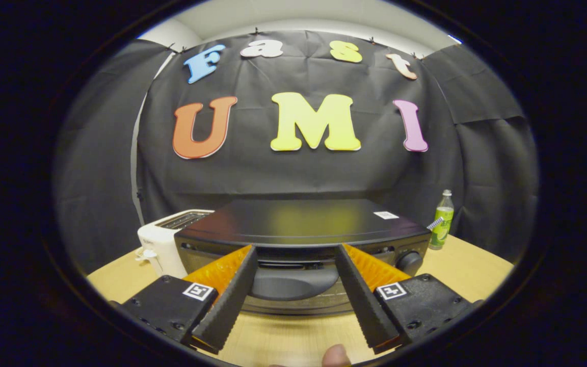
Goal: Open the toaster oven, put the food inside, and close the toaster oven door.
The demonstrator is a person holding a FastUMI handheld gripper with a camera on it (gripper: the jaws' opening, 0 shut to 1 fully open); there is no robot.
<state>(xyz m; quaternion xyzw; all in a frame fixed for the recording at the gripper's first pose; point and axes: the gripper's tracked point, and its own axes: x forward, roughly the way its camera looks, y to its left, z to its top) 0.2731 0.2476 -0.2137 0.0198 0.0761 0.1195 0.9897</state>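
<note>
Black oven [303, 224] sits mid-frame on the wooden table [467, 270], door shut, its handle [293, 281] between the spread, empty fingers of the gripper [296, 252]. White toaster [163, 244] stands left of it, green bottle [442, 220] right. A fingertip [335, 356] shows at bottom centre.

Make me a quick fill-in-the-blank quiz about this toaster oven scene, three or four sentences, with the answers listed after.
1. The gripper is ____, its fingers spread on either side of the toaster oven's door handle.
2. The toaster oven door is ____.
3. Beside the toaster oven, on the side away from its knob, stands a white ____.
4. On the knob side, a green ____ stands on the wooden table.

Missing words: open; closed; toaster; bottle
</note>
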